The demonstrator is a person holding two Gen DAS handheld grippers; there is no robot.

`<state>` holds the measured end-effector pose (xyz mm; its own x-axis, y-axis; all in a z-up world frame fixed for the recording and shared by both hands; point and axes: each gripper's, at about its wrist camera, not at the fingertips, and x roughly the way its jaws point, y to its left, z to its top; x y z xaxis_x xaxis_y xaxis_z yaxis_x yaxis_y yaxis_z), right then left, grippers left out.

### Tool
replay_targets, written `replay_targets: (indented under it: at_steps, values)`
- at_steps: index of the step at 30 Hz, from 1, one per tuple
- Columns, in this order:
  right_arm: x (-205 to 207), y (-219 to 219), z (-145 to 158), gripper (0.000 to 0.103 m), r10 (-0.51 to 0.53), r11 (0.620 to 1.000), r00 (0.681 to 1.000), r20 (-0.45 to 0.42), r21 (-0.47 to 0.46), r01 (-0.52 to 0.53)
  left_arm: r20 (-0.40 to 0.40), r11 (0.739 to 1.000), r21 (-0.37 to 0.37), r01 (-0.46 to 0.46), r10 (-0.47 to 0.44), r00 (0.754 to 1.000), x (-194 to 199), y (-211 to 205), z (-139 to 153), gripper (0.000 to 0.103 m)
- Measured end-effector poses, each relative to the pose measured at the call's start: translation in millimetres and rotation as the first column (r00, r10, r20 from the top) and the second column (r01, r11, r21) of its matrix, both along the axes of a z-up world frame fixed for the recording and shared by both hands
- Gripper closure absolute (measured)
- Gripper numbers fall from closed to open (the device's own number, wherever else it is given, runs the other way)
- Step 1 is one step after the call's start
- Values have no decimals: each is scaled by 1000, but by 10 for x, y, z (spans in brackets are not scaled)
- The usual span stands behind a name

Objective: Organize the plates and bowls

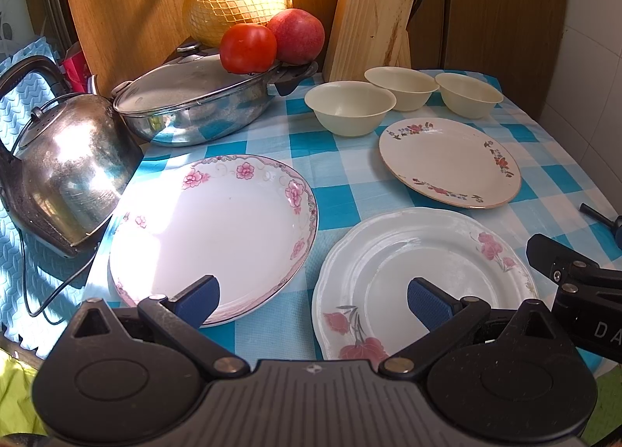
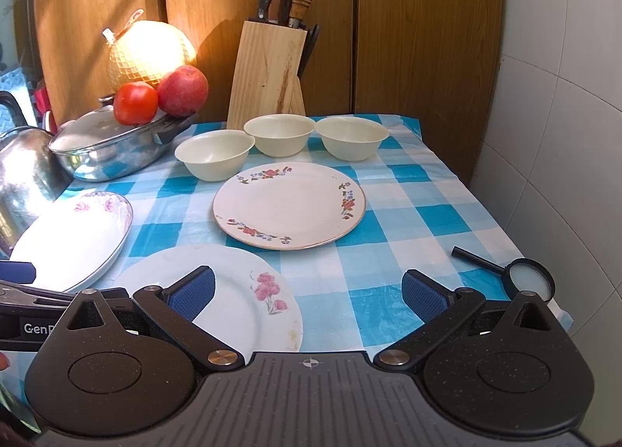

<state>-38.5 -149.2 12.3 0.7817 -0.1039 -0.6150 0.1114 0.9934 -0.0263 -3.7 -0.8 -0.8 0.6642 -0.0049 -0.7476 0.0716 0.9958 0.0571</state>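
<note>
Both tongs are released, blue pads spread wide and gripping nothing, poised low over the near edge of the surface (image 2: 427,190), which is covered in a blue-and-white checked cloth.

Just ahead of the left tongs (image 1: 313,299), between its pads and a little to its right, lies the scalloped white plate (image 1: 423,276) with pink flowers. Just ahead and to the left of the same tongs sits the deep plate (image 1: 214,233) with a pink-flowered rim, its left edge close against a steel kettle (image 1: 66,167). Further ahead to the right is the cream plate (image 1: 451,163) with small red and blue flowers, apart from the other two.

Beyond the plates stand three cream bowls, each upright and empty: the left bowl (image 1: 350,107) nearest, the middle bowl (image 1: 402,87) behind it and the right bowl (image 1: 468,94) beside that one; whether their rims touch cannot be told.

Seen from the right tongs (image 2: 307,297), the scalloped plate is under its left pad, and a magnifying glass (image 2: 526,278) lies just beyond its right pad.

Far ahead to the left, a lidded steel pan (image 1: 194,105) carries a tomato (image 1: 248,47) and an apple (image 1: 296,35), with a netted pomelo (image 1: 237,0) behind. A wooden knife block (image 1: 369,23) stands behind the bowls against wooden panels.
</note>
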Motion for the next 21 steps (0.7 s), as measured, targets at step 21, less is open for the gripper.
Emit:
replay_targets:
  at_steps: [21]
  values:
    - [2, 2, -2, 0, 0, 1000, 1000, 0, -1, 0, -3, 1000, 0, 1, -1, 1000, -3, -12, -4, 6]
